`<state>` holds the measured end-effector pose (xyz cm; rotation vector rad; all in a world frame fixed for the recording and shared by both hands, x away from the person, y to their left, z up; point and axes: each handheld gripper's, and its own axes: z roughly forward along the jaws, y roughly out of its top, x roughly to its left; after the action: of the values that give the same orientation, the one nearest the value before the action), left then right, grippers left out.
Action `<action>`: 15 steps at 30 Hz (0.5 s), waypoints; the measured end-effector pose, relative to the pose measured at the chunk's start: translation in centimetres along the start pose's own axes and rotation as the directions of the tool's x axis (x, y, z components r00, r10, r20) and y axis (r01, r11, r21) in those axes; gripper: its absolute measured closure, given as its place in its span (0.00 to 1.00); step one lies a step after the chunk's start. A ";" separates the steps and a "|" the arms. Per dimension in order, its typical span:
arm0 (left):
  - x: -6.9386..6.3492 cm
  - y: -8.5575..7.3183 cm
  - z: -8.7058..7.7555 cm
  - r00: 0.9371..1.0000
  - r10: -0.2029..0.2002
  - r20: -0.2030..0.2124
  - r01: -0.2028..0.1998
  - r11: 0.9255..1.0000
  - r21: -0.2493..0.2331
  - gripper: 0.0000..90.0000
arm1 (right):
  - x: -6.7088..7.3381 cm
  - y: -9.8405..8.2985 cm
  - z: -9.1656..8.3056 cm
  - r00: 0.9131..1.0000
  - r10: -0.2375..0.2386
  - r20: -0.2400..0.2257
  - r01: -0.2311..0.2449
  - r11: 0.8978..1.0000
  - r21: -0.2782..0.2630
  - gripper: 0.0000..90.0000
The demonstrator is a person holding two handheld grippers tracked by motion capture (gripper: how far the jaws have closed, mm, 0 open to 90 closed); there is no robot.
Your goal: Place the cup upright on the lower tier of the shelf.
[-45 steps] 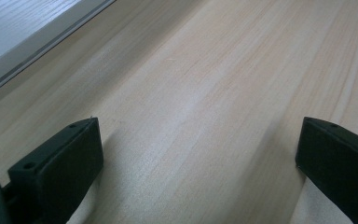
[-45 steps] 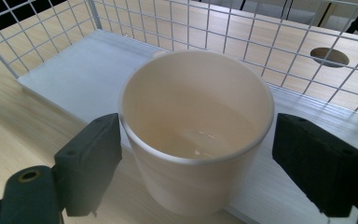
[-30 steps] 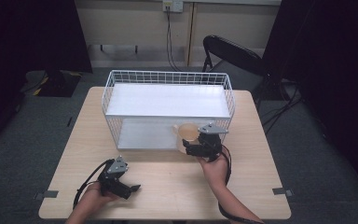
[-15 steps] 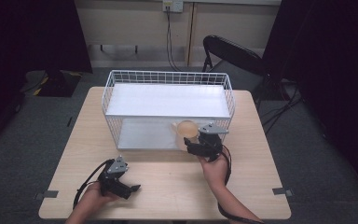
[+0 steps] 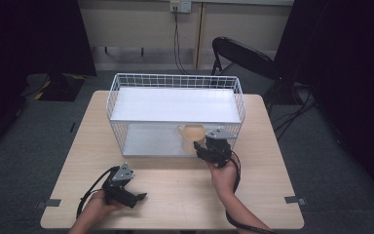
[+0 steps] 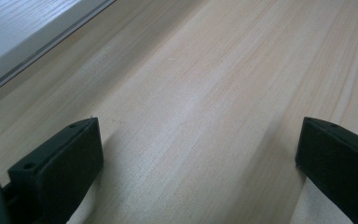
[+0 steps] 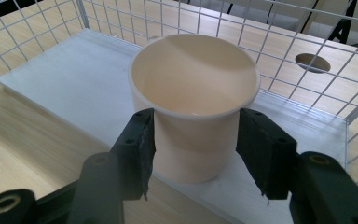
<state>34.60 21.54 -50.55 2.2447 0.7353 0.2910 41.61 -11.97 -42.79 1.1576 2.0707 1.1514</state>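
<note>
A pale wooden tabletop (image 5: 175, 190) carries a white wire basket rack (image 5: 175, 87) with a white upper shelf and a white lower board; a cream cup (image 5: 193, 136) stands upright at the front right of the lower board, its handle pointing to the left in the high view. The right gripper (image 5: 204, 152) reaches in from the rack's open front, held by the person's right hand (image 5: 222, 173); in the right gripper view its two black fingers (image 7: 137, 149) sit on either side of the cup (image 7: 193, 102), the left one touching the wall just below the rim, the right one just beside it or touching, I cannot tell which; so the fingers are around the cup, closed or very nearly closed on it. The cup's inside looks empty. The left gripper (image 5: 139, 196) rests low over the tabletop near the front left edge, held in the left hand (image 5: 95, 209), well apart from the rack; in the left gripper view its fingers (image 6: 60, 163) stand wide apart with bare wood (image 6: 205, 102) between them, holding nothing. A dark chair (image 5: 241, 56) stands behind the table.
</note>
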 end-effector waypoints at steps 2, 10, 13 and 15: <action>0.0 0.0 0.0 1.000 0.002 -0.001 -0.002 1.000 0.000 0.00 | 0.1 0.0 0.1 1.000 -0.002 0.007 0.002 1.000 0.002 0.54; 0.0 0.0 0.0 1.000 0.000 0.000 0.000 1.000 0.000 0.00 | 0.4 -0.1 0.4 1.000 0.000 0.018 0.000 1.000 0.000 0.65; 0.0 0.0 0.0 1.000 0.002 -0.001 -0.002 1.000 0.000 0.00 | 0.3 -0.1 0.6 1.000 0.004 0.011 -0.004 1.000 0.005 0.71; 0.0 0.0 0.0 1.000 0.000 0.001 0.000 1.000 0.000 0.00 | 0.2 0.0 0.6 1.000 0.009 0.007 -0.009 1.000 0.006 0.70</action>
<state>34.60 21.54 -50.55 2.2448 0.7354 0.2898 41.97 -11.49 -43.12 1.1734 2.0676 1.1443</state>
